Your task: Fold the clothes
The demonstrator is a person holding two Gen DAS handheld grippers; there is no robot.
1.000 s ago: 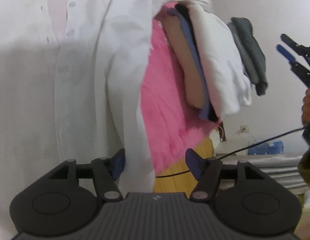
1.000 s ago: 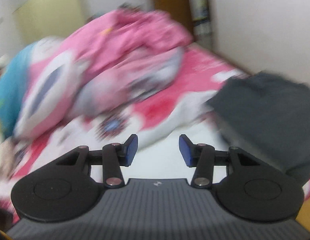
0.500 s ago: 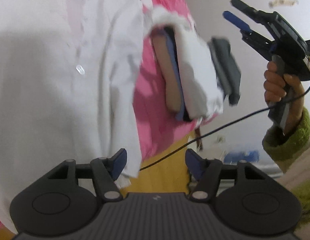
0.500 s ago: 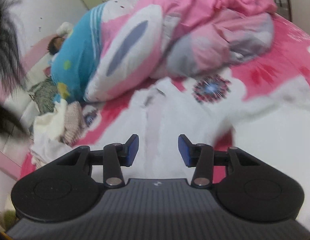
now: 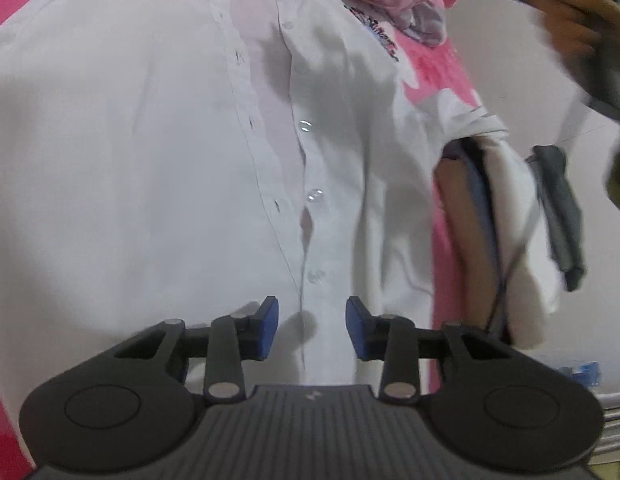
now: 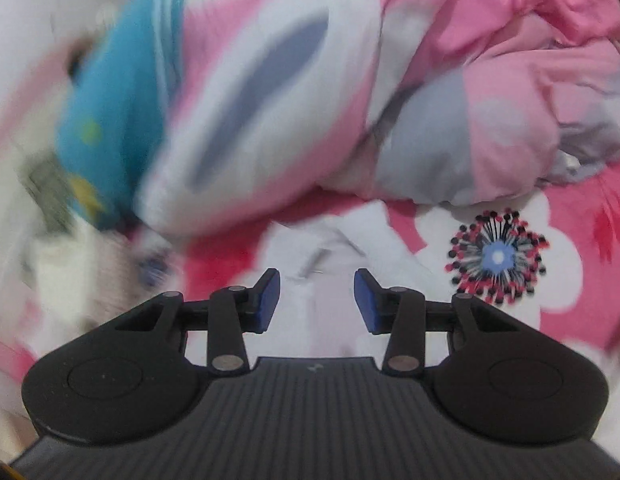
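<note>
Left tongs [image 5: 312,328] now centred over white shirt [image 5: 150,160] placket near hem; right tongs [image 6: 315,300] swung to collar. Both wide, empty. Shirt flat on bed [image 6: 570,300], unfolded.

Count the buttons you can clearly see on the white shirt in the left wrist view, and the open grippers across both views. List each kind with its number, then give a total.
Clear buttons on the white shirt: 5
Open grippers, left gripper and right gripper: 2
Total: 7
</note>
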